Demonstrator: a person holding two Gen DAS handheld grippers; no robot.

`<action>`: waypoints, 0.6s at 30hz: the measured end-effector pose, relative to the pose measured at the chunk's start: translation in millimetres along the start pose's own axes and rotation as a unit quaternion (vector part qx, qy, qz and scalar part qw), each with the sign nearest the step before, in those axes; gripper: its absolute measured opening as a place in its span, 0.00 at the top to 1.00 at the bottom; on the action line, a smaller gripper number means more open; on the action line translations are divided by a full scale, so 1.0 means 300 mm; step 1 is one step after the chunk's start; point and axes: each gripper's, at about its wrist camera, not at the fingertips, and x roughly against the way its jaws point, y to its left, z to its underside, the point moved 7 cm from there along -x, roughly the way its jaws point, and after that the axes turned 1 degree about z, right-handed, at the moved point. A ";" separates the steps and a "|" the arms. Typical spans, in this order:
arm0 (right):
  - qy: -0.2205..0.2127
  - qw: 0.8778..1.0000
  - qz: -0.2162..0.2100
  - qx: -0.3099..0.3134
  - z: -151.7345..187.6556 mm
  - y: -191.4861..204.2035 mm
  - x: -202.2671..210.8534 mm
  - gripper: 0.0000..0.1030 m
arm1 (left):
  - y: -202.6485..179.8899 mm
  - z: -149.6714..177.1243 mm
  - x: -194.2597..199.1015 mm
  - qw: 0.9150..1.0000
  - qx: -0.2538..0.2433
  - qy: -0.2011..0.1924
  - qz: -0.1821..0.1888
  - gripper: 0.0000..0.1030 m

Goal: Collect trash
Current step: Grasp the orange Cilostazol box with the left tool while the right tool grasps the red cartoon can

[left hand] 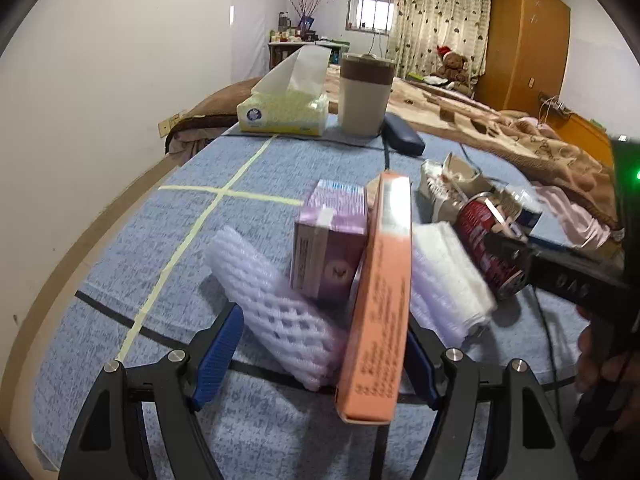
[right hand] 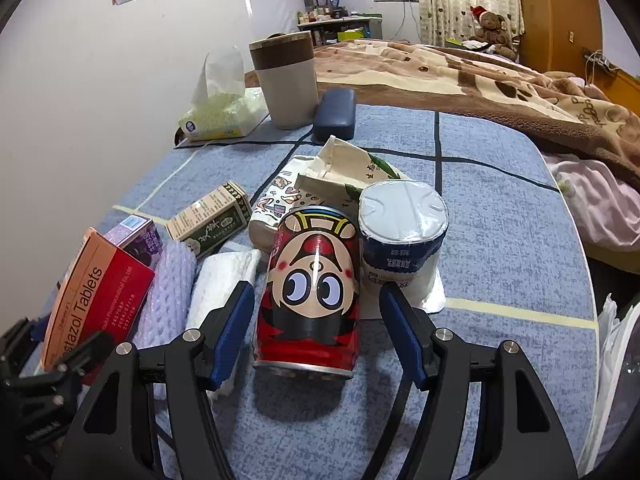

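The left gripper (left hand: 316, 356) stands released, its 2 blue pads either side of an orange tablet box (left hand: 380, 300) standing on edge; whether the right pad touches the box is hard to tell. The right gripper (right hand: 318, 332) is also spread wide around a red cartoon can (right hand: 312, 288) lying on the blue-covered counter (right hand: 500, 240), pads apart from it. A white foam net (left hand: 280, 312) lies beside the box.
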 end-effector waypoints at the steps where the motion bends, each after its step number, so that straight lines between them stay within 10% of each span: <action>1: 0.000 1.000 -0.001 0.001 -0.001 0.003 -0.001 0.44 | -0.004 -0.005 0.006 1.000 -0.002 -0.005 0.003 0.28; 18: -0.006 1.000 -0.008 -0.009 0.009 0.000 0.013 0.48 | -0.078 0.017 0.010 0.998 -0.011 0.008 0.055 0.80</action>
